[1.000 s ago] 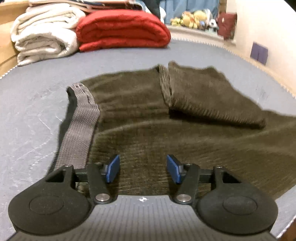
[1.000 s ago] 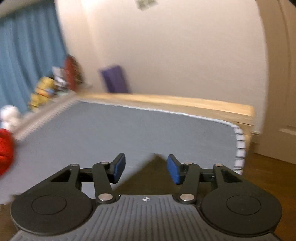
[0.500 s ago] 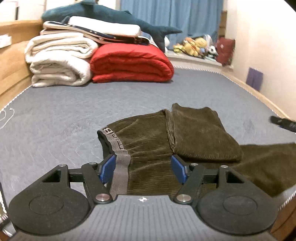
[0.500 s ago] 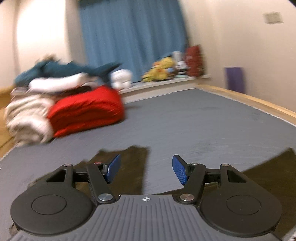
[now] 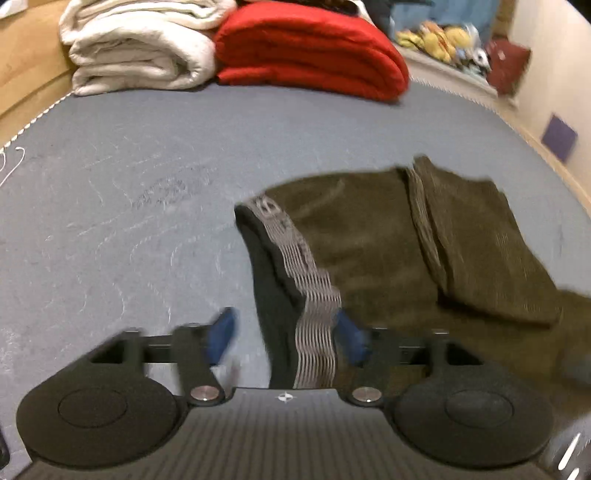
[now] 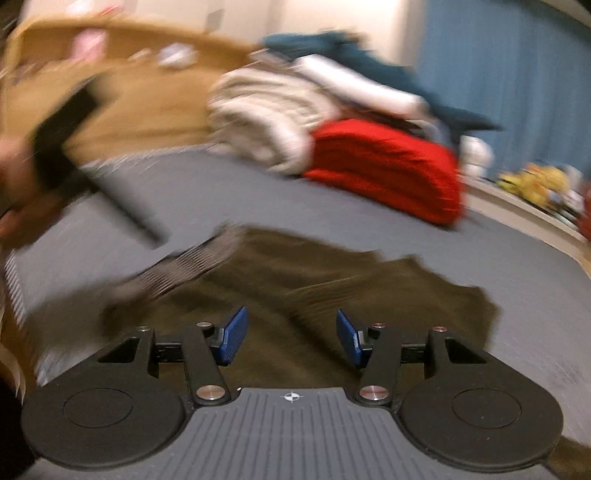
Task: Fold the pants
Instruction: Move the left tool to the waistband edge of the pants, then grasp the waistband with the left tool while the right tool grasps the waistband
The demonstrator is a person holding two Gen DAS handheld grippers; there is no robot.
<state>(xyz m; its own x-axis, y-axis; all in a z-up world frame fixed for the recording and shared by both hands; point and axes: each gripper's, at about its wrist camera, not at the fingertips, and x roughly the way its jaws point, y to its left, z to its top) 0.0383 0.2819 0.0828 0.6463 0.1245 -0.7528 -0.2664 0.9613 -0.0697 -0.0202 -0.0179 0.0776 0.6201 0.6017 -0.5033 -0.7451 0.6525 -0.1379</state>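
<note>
Olive-brown corduroy pants [image 5: 369,240] lie flat on the grey mattress [image 5: 129,206], one leg [image 5: 491,251] folded back over the seat. The grey patterned waistband [image 5: 314,295] runs toward my left gripper [image 5: 286,334] and passes between its blue pads, close to the right one. Those jaws are opening and do not press on the band. In the right wrist view the pants [image 6: 314,280] spread out below my right gripper [image 6: 291,334]. Its jaws are closing, with a wide gap and nothing held between them.
Folded white blankets [image 5: 140,44] and a red blanket [image 5: 310,48] are stacked at the head of the bed against a wooden headboard [image 6: 147,96]. Soft toys [image 5: 443,33] line the far ledge. A person's hand [image 6: 14,177] shows blurred at the left edge.
The left gripper pulled back and shifted left, so the waistband now sits between its wider jaws. The right view swung from the bed's corner and wall round to the pants and blankets.
</note>
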